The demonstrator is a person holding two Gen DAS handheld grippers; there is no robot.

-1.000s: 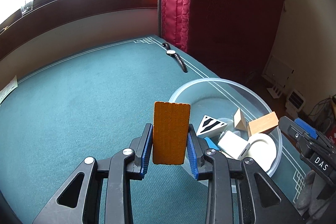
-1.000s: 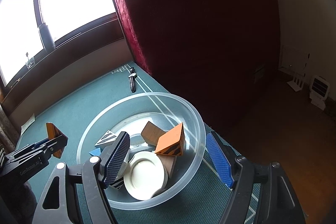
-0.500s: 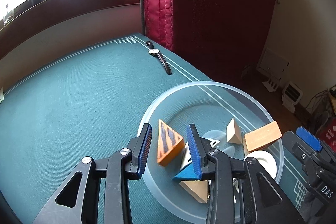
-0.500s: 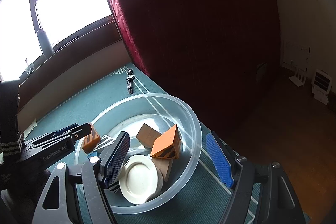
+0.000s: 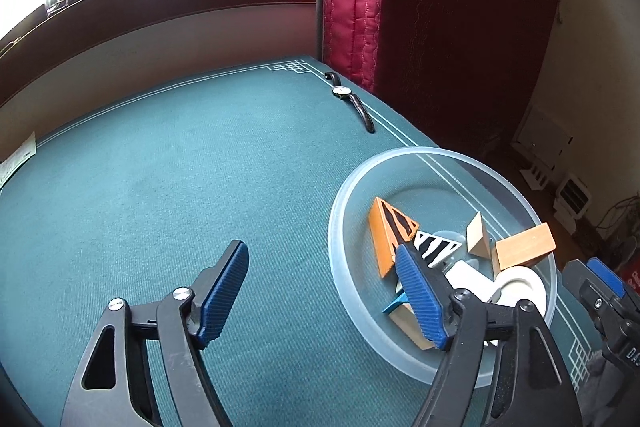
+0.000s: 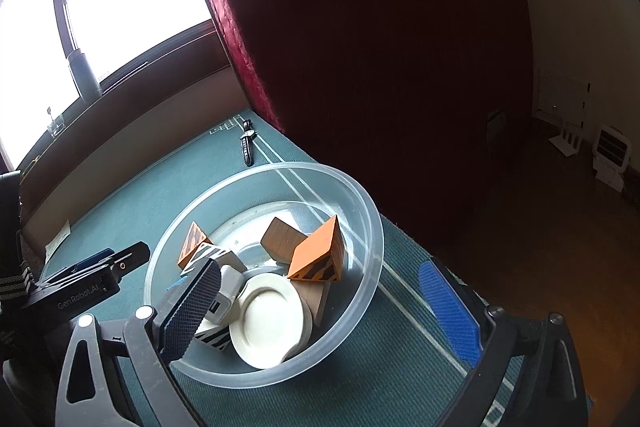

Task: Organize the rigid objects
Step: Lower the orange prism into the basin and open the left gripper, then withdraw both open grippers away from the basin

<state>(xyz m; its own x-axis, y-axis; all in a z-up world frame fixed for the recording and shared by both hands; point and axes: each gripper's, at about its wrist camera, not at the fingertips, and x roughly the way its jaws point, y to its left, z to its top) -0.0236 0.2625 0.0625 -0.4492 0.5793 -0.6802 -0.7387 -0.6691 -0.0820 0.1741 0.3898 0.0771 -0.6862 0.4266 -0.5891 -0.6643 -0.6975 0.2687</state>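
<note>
Both of my grippers are spreading their jaws right now, and neither has anything between its pads. My left gripper [image 5: 320, 291] was pinching the orange striped wedge [image 5: 390, 233] a second ago, carried it over the rim, and has let it go: the wedge now lies inside the clear plastic bowl [image 5: 340, 203], leaning against the near wall on the left gripper's side, touching the black-and-white striped block [image 5: 438, 247]. My left jaws are widening over bare green table [image 5: 180, 187] and the bowl's edge, one blue pad on each side of empty air.

My right gripper [image 6: 320, 299] hangs at the bowl's near rim, its jaws opening too, straddling part of the bowl without pressing on it. Below it sit the white saucer [image 6: 268, 323], a second orange wedge [image 6: 320, 255] and a plain wooden block [image 6: 282, 239], all piled together.

Outward from there, a wristwatch [image 5: 352, 99] lies alone near the table's far edge by the red curtain [image 5: 420, 7]. I'd judge that one more piece is sorted, and the watch may be the last loose item.
</note>
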